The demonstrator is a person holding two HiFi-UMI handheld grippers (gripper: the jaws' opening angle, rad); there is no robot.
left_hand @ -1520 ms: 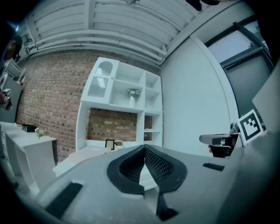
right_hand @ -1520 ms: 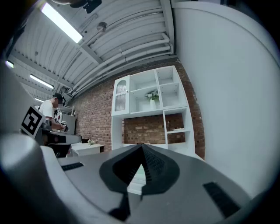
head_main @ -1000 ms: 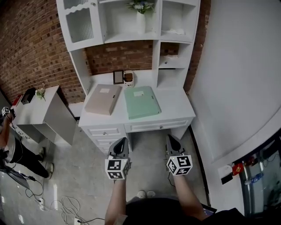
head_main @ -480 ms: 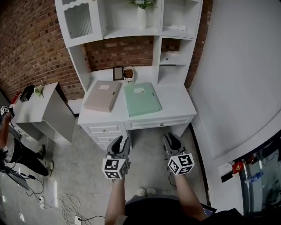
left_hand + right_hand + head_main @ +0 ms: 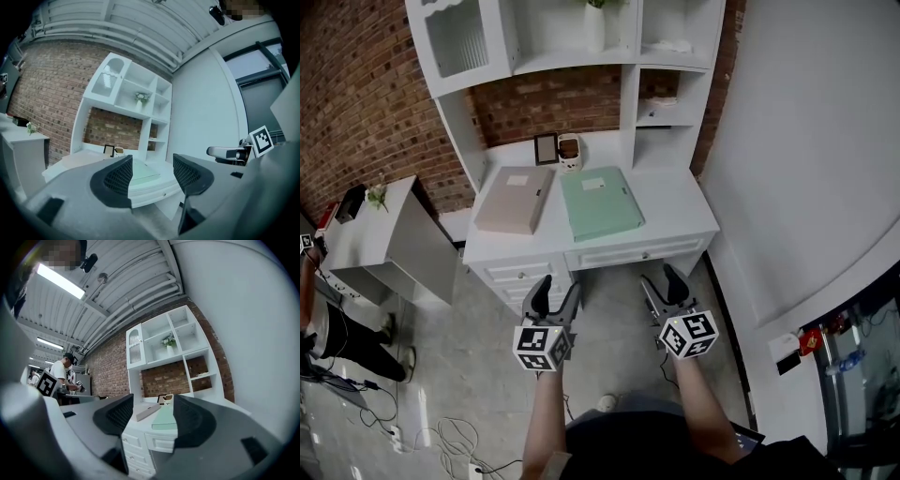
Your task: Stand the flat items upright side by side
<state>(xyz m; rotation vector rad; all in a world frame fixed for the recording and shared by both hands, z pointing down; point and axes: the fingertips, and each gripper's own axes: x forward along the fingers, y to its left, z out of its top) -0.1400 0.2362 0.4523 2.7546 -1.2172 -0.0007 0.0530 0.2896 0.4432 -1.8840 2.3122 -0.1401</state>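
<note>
A white desk (image 5: 680, 211) stood against a brick wall (image 5: 356, 103). The left gripper (image 5: 558, 291) had its fingers (image 5: 117, 176) apart, having just been opening, with only air between them. The right gripper (image 5: 662, 283) was the same, jaws just spread and empty. Both hung in front of the desk, short of its drawers and pointing level at it. On the desk the beige folder (image 5: 514, 199) lay flat at the left. The green folder (image 5: 600, 202) lay flat just beside it, nearer the desk's middle. A frame (image 5: 546, 148) and a mug (image 5: 569, 150) stood at the desk's back, behind the folders. Nothing was upright yet, so this looked like the approach step. The next move likely called for reaching to the desk, catching one folder by an edge and tipping it up, with the other gripper steadying it.
</note>
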